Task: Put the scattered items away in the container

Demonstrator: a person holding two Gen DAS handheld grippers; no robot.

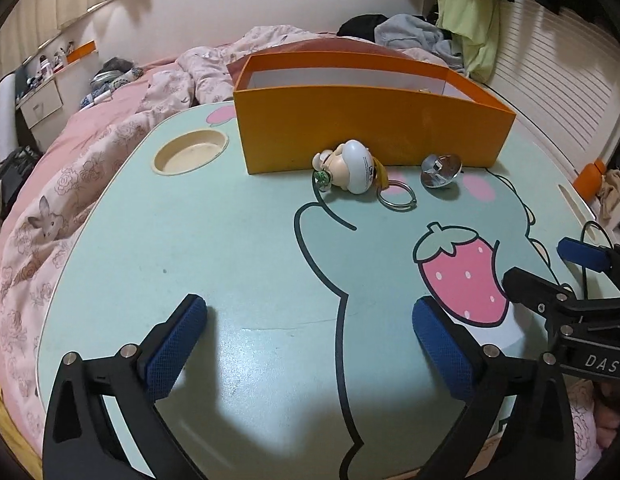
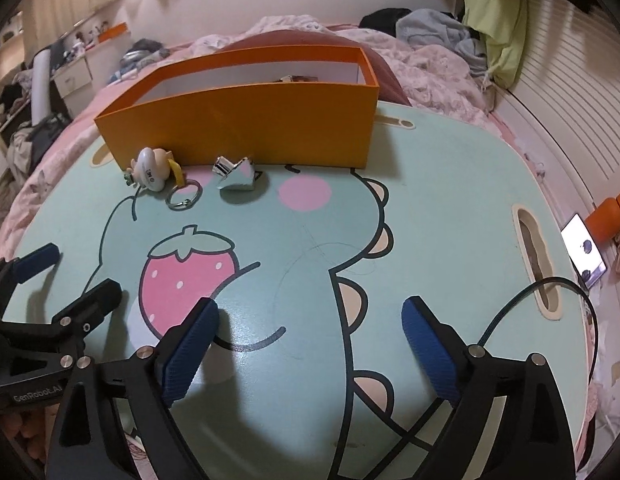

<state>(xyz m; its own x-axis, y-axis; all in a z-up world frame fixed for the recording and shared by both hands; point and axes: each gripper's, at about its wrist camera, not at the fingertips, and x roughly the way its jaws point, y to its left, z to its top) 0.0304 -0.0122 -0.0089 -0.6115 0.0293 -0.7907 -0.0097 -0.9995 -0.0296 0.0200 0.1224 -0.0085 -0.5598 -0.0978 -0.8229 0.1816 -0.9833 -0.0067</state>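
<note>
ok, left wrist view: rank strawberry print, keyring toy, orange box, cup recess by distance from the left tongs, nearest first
1. Strawberry print, on the tabletop just ahead of the left tongs' right finger.
2. Keyring toy, ahead, lying against the box front.
3. Orange box, directly behind the toy.
Cup recess, far left: too close to the toy's range to rank.

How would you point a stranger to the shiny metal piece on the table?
Find the orange box at the table's far edge. Two items lie against its front wall; the metal piece is the right one, mirror-bright and chrome, unlike the white toy keychain beside it.
</note>
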